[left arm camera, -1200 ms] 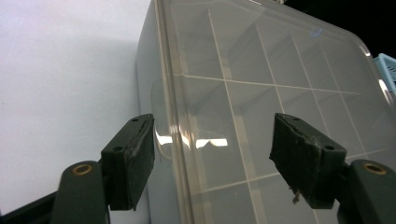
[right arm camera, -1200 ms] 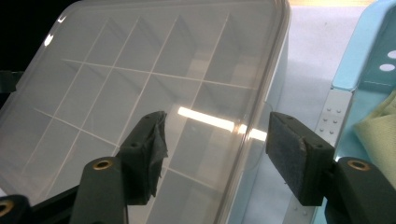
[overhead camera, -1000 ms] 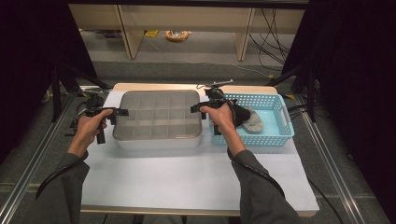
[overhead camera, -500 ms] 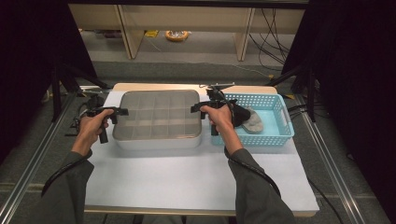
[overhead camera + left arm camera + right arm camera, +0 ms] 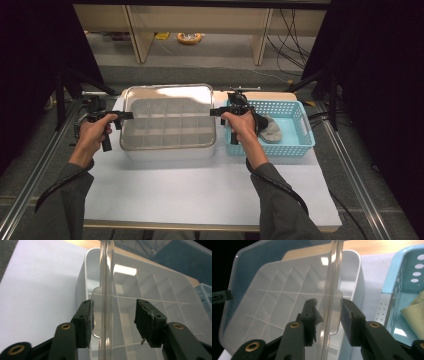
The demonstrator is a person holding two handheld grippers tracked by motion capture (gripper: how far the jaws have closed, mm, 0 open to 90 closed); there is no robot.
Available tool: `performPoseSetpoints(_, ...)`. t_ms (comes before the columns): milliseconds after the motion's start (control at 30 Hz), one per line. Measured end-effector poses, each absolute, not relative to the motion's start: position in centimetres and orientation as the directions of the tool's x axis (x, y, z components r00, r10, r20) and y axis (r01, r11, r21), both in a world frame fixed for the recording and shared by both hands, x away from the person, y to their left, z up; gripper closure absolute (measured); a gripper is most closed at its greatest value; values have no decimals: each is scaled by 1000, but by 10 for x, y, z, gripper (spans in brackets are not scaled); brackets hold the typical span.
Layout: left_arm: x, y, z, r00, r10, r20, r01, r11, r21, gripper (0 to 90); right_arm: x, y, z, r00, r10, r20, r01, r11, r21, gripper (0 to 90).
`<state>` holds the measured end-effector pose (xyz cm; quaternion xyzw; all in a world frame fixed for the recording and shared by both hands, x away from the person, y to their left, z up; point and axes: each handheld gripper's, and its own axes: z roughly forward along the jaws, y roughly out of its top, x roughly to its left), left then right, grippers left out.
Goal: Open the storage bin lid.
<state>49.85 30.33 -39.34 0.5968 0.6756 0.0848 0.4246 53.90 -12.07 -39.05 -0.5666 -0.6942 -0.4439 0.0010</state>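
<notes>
Since the clear lid (image 5: 168,117) lies with its long axis running from 9 to 3 o'clock across the white compartment box (image 5: 170,150), each short end falls to one hand: the left gripper (image 5: 127,115) stands at the 9 o'clock end, the right gripper (image 5: 216,112) at the 3 o'clock end, both equally near. In the left gripper view the lid's raised edge (image 5: 106,300) runs upright between the parted jaws, close to the left pad, with a clear gap to the other. In the right gripper view the lid edge (image 5: 332,297) likewise passes between spread jaws, neither pad plainly pressing it. Both grippers straddle the rim unclenched; closing squarely should come first. The blue basket (image 5: 300,145) sits just beside at 3 o'clock.
</notes>
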Motion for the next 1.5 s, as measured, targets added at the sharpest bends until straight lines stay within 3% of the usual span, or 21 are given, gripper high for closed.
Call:
performPoseSetpoints(67,493,304,-386,82,878,-471,731,268,627,518,534,-120,-386,-323,773,546,806,-79,587,709)
performPoseSetpoints(133,488,304,-378,96,879,-467,727,258,637,531,532,-125,-385,-360,774,521,778,-59,626,725)
performPoseSetpoints(167,485,304,-374,103,881,-461,723,252,643,537,529,-122,-383,-321,769,553,799,-95,594,726)
performPoseSetpoints(233,481,304,-368,112,884,-454,719,244,651,546,529,-126,-382,-364,776,514,768,-62,638,726)
performPoseSetpoints(633,445,309,-350,179,880,-441,720,188,668,562,499,-127,-362,-408,761,505,748,-39,662,735)
performPoseSetpoints(1033,394,300,-359,200,885,-421,723,157,673,562,450,-139,-364,-449,743,496,747,8,665,749)
performPoseSetpoints(1500,350,291,-386,232,885,-404,749,102,654,566,400,-156,-393,-480,729,488,757,62,651,754)
